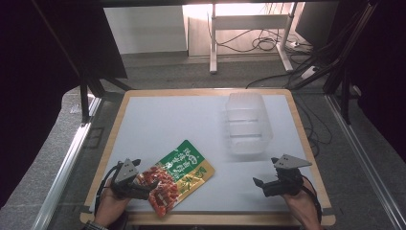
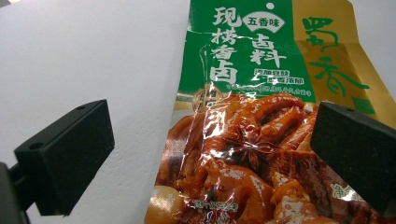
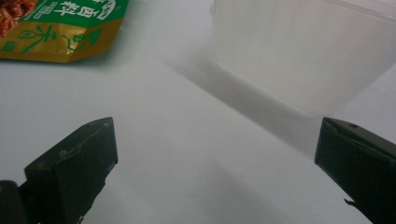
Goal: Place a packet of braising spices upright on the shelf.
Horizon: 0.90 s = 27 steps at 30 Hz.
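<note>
A flat food packet, green and gold with red-brown printed meat, lies on the white mat near the table's front left. My left gripper is at the packet's lower end and stands open. In the left gripper view the packet lies below and between the wide-apart jaws of my left gripper, with the right-hand jaw over its edge. My right gripper rests open near the front right, nothing between its jaws. The right gripper view has my right gripper over bare mat, with the packet's gold corner at the upper left.
A clear plastic container stands upright on the mat, just beyond the right gripper, and appears again as the container close ahead. The wooden table edge runs around the mat. Cables lie on the floor behind.
</note>
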{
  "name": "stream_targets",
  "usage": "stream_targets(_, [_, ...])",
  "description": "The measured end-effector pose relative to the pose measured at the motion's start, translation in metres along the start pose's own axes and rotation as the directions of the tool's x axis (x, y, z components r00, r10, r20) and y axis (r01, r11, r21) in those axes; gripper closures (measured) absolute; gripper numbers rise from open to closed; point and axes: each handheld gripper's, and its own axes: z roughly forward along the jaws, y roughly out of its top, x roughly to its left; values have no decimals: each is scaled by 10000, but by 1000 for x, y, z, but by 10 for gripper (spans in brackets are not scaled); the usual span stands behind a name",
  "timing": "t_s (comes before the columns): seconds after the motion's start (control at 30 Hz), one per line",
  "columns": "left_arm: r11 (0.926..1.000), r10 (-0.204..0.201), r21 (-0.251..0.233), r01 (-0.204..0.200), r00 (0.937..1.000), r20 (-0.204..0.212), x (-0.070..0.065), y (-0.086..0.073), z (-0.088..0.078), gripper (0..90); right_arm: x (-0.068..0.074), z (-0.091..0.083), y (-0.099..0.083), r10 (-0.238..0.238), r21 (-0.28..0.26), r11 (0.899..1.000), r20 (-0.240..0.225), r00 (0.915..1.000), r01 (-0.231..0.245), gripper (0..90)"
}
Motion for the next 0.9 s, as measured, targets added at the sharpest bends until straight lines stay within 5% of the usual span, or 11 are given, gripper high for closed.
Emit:
stream_targets(0.57, [9999, 63, 98, -63, 10000, -10, -1, 0, 1, 0, 7, 11, 6, 107, -224, 9997, -346, 9993, -115, 0])
stream_targets(0.9, [9999, 41, 92, -42, 10000, 15, -1, 0, 1, 0, 14, 20, 13, -342, -70, 9994, -646, 9973, 339, 1])
